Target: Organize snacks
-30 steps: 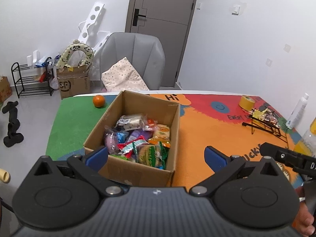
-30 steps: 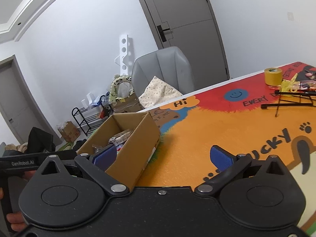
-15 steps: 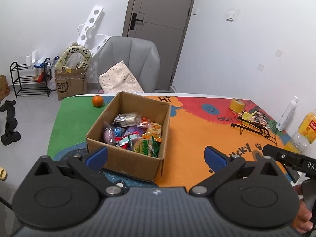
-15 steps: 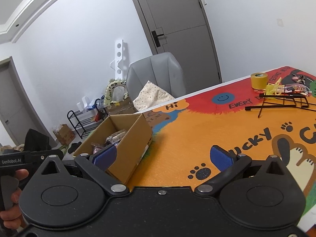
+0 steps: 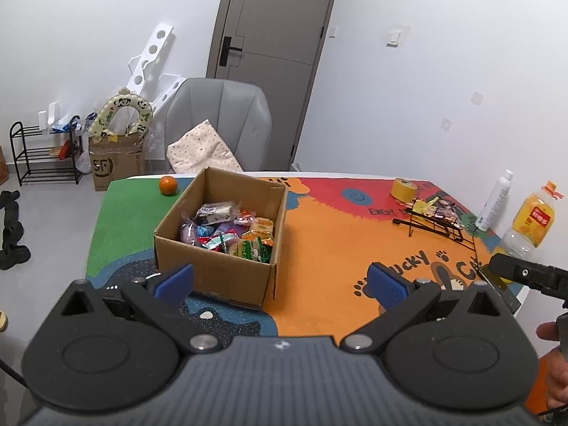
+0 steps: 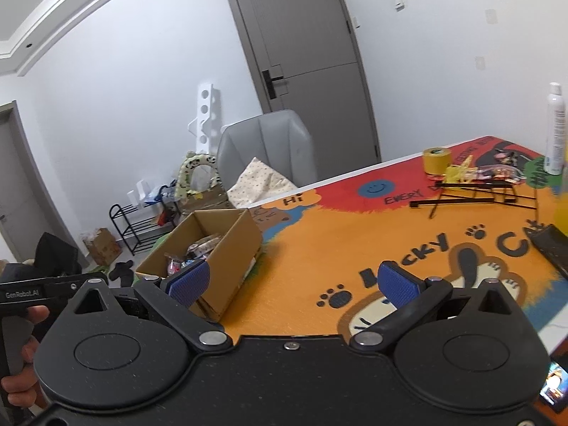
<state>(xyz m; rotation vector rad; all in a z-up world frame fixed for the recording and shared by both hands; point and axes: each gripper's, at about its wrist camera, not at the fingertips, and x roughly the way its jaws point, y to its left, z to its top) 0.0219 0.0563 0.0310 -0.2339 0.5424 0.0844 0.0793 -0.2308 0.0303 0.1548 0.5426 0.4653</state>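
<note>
Resting on the colourful cartoon-printed surface (image 5: 337,238), the open brown cardboard box (image 5: 220,269) holds a heap of small wrapped snack packets (image 5: 234,230) — it lies at about 11 o'clock from the left gripper (image 5: 280,280) and at about 10 o'clock in the right wrist view. The left gripper hangs above the near edge of the surface, its jaws spread wide with nothing between the blue pads (image 5: 175,278). The right gripper (image 6: 291,282) is also released and carries nothing; its left pad overlaps the near corner of the box in the picture, but I cannot tell if they touch. A round orange fruit (image 5: 167,185) sits on the green part of the surface, just beyond the far left corner of the box. At about 2 o'clock in the left view stand a black wire rack (image 5: 435,222) with a few more packets, a yellow tape roll (image 5: 404,189), a white spray bottle (image 5: 495,200) and a bottle of yellow drink (image 5: 530,222) — all well apart from the box.
</note>
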